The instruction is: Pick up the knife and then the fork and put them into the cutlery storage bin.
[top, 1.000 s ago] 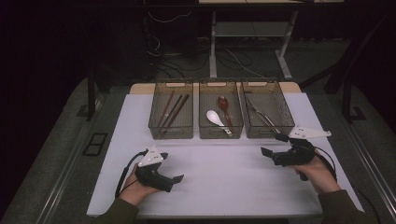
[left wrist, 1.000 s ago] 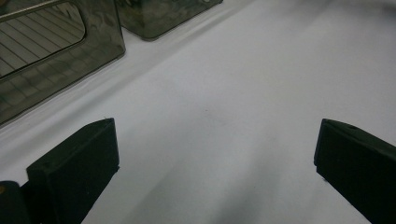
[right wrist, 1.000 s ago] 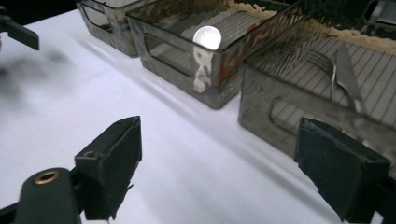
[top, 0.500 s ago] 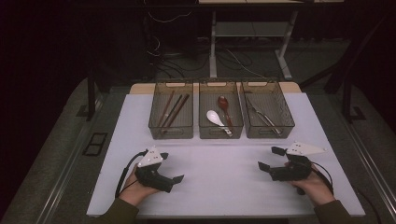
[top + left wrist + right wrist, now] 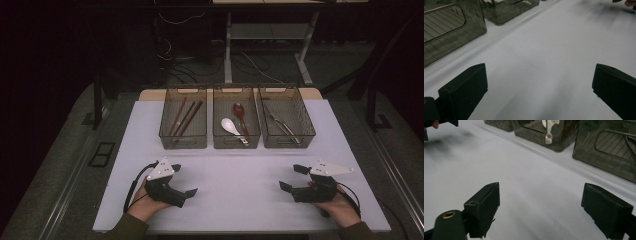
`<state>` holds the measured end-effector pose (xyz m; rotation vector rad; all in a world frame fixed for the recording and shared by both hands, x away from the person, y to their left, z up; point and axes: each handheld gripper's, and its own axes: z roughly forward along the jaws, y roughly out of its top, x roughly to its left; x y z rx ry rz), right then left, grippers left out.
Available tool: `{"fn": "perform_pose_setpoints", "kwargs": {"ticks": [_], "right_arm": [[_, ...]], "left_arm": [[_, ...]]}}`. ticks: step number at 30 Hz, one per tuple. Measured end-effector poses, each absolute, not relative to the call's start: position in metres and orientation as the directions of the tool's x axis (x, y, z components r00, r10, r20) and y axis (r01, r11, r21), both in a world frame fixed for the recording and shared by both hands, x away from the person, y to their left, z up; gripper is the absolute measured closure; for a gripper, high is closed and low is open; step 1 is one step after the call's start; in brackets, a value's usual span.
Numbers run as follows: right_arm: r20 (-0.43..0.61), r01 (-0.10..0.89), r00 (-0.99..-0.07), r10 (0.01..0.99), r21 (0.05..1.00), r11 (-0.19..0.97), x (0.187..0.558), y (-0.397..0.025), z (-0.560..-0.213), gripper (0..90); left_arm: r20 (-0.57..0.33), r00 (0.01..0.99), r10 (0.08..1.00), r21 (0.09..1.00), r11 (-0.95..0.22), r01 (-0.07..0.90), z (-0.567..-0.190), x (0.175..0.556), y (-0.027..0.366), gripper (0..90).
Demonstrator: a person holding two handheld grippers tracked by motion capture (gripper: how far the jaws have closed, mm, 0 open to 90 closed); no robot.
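Observation:
My left gripper (image 5: 183,180) rests low on the white mat near the front left, held by a hand, its jaws wide apart with nothing between them. In the left gripper view, the left gripper (image 5: 539,82) frames bare mat. My right gripper (image 5: 292,177) sits at the front right, also open and empty, pointing left. Bare mat also lies between the jaws of the right gripper (image 5: 541,205) in the right gripper view.
Three smoky see-through bins stand in a row at the back of the mat (image 5: 240,170). The left bin (image 5: 183,144) holds brown chopsticks (image 5: 183,117), the middle bin (image 5: 236,145) a white spoon (image 5: 230,125) and a dark red spoon (image 5: 240,111), and the right bin (image 5: 290,144) metal utensils (image 5: 279,122).
My right gripper has come back from near the right bin toward the front edge and lowered to the mat. The left gripper has stayed put.

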<state>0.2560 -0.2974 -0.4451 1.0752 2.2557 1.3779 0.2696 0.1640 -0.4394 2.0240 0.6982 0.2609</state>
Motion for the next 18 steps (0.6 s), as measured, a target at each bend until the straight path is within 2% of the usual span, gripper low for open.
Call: {"fn": "perform_pose_setpoints", "kwargs": {"ticks": [18], "right_arm": [[0.143, 0.455, -0.672, 0.726, 0.853, 0.254, 0.2566, -0.304, -0.4469, 14.7]], "left_arm": [[-0.102, 0.817, 0.567, 0.846, -0.383, 0.371, -0.4396, 0.2699, 0.1639, 0.0]]}}
